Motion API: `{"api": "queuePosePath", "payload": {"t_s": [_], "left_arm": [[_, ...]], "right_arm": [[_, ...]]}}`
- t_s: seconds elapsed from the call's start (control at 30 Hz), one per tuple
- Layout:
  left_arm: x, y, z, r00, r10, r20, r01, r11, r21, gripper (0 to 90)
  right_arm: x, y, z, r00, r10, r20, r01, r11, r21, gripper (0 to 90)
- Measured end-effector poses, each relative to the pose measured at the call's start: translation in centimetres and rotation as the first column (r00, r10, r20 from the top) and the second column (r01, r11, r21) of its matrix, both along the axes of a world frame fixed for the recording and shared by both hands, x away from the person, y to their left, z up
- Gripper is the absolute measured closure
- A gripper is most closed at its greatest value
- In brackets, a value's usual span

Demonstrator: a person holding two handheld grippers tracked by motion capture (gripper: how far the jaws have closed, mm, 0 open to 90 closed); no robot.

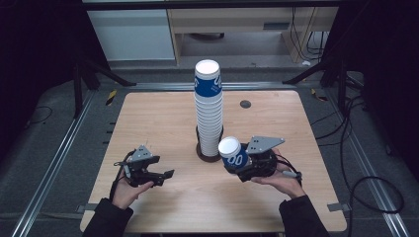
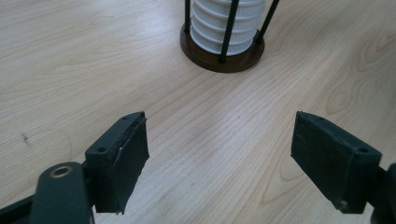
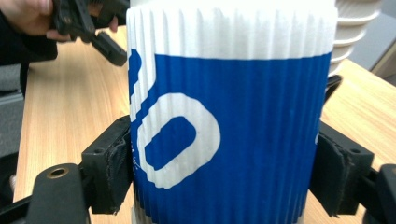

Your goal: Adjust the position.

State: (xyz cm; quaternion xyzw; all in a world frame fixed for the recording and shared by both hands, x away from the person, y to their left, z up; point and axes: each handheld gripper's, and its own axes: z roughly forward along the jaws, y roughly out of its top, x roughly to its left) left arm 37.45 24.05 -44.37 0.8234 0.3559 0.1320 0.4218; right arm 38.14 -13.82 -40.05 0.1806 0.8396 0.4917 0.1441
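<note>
A tall stack of cups (image 1: 209, 106) stands in a dark round holder (image 1: 208, 154) near the middle of the desk (image 1: 158, 123). Just right of that holder, the right claw (image 1: 240, 162) is closed on 1 blue-and-white ribbed cup (image 1: 232, 154), its jaws pressed against both sides. Well left of the holder, the left claw (image 1: 160, 177) hangs over bare wood, jaws spread wide and gripping nothing.

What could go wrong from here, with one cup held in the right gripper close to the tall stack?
The right gripper holds a blue-and-white cup close beside the tall stack of cups; a sideways move may knock the stack over. Its jaws press the cup's ribbed wall, so the cup could be crushed or slip. The left gripper is open and apart, so it cannot steady anything.
</note>
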Motion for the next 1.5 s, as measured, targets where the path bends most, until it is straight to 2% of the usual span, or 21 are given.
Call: {"api": "queuePosePath", "payload": {"t_s": [0.03,0.23,0.33,0.4,0.53,1.07,1.3,1.5], "left_arm": [[-0.1,-0.1,0.1,1.0,-0.008,0.0,0.008,1.0,-0.002,18.4],[-0.4,-0.7,0.4,0.9985,-0.056,-0.001,0.056,0.9985,-0.001,18.5],[-0.6,-1.1,0.6,0.9965,-0.084,-0.001,0.084,0.9965,0.006,18.4],[-0.9,-1.4,0.9,0.9932,-0.117,-0.004,0.117,0.9932,-0.002,18.4],[-1.1,-1.7,1.1,0.9905,-0.138,-0.002,0.138,0.9904,-0.006,18.5],[-1.9,-2.9,1.9,0.9758,-0.218,0.014,0.219,0.9757,-0.017,18.6],[-2.2,-3.6,1.9,0.9629,-0.27,0.009,0.27,0.9628,-0.018,19.7],[-2.2,-4.2,2.1,0.9565,-0.292,0.009,0.292,0.9561,-0.027,20.0]], "right_arm": [[-0.1,0.2,-0.2,0.9999,0.016,0.002,-0.016,0.9997,-0.016,20.1],[-0.1,0.8,-0.7,0.9981,0.06,-0.014,-0.06,0.9976,-0.034,20.1],[-0.2,1.2,-1.1,0.996,0.087,-0.021,-0.088,0.9934,-0.074,20.1],[-0.3,1.5,-1.3,0.9943,0.104,-0.021,-0.106,0.991,-0.083,20.1],[-0.3,1.9,-1.5,0.9902,0.137,-0.028,-0.138,0.9866,-0.087,20.1],[0.0,4.1,-3.1,0.976,0.21,-0.058,-0.216,0.9667,-0.137,20.3],[0.0,5.1,-3.7,0.9688,0.239,-0.066,-0.247,0.9556,-0.161,20.3],[0.1,5.9,-4.2,0.9616,0.265,-0.072,-0.274,0.9453,-0.178,20.3]]}}
